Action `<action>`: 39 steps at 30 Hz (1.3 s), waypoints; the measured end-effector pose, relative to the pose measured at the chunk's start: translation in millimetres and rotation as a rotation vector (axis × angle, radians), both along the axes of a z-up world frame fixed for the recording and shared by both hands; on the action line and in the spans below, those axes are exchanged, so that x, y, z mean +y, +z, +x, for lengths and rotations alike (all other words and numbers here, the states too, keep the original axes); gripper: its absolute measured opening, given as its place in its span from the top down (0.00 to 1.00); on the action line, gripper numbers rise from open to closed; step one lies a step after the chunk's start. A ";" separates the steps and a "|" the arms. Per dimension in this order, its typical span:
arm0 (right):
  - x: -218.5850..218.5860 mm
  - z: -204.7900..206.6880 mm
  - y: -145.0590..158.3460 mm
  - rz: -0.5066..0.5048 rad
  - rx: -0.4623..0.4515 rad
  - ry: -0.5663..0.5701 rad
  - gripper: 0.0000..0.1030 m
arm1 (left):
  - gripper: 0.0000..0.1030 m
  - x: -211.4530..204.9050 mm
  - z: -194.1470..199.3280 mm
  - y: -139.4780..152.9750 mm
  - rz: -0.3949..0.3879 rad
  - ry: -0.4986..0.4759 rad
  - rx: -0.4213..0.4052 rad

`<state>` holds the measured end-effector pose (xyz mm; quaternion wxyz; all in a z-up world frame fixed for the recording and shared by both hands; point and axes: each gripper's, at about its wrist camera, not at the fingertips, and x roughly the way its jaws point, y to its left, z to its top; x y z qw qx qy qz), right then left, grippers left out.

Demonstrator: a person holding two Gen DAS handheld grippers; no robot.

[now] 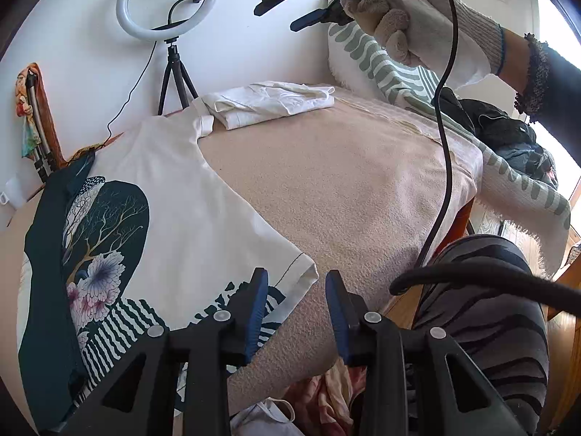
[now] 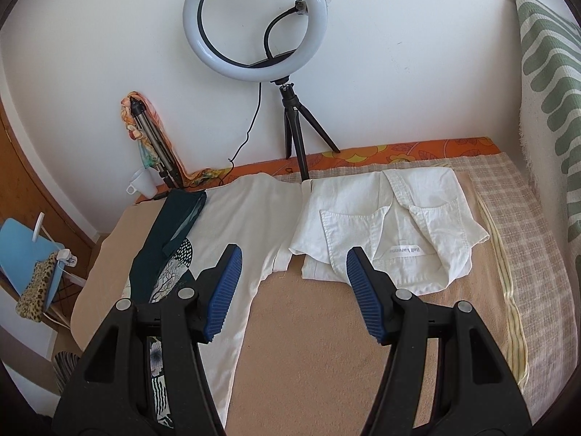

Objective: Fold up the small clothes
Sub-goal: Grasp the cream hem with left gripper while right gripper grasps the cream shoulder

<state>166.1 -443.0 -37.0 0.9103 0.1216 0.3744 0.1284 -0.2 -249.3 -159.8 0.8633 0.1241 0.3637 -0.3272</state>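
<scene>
A cream T-shirt (image 1: 189,196) with a dark tree-and-flower print lies spread flat on the left of the beige blanket (image 1: 345,181); it also shows in the right wrist view (image 2: 250,225). A folded white shirt (image 1: 268,103) lies at the far edge, seen close in the right wrist view (image 2: 385,229). My left gripper (image 1: 296,287) is open and empty, just above the T-shirt's near sleeve hem. My right gripper (image 2: 294,283) is open and empty, held high above the bed; it shows at the top of the left wrist view (image 1: 287,11) in a gloved hand.
A ring light on a tripod (image 2: 254,18) stands against the wall behind the bed. A green-patterned cushion (image 1: 381,65) and dark clothes (image 1: 508,134) lie at the right. A cable (image 1: 446,145) hangs across the left wrist view. A white cup (image 2: 141,181) and blue chair (image 2: 25,250) stand left.
</scene>
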 end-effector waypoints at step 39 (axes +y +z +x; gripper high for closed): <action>78.8 140.3 -166.4 0.339 0.375 -0.055 0.64 | 1.00 32.4 29.8 12.7 -0.173 0.093 0.089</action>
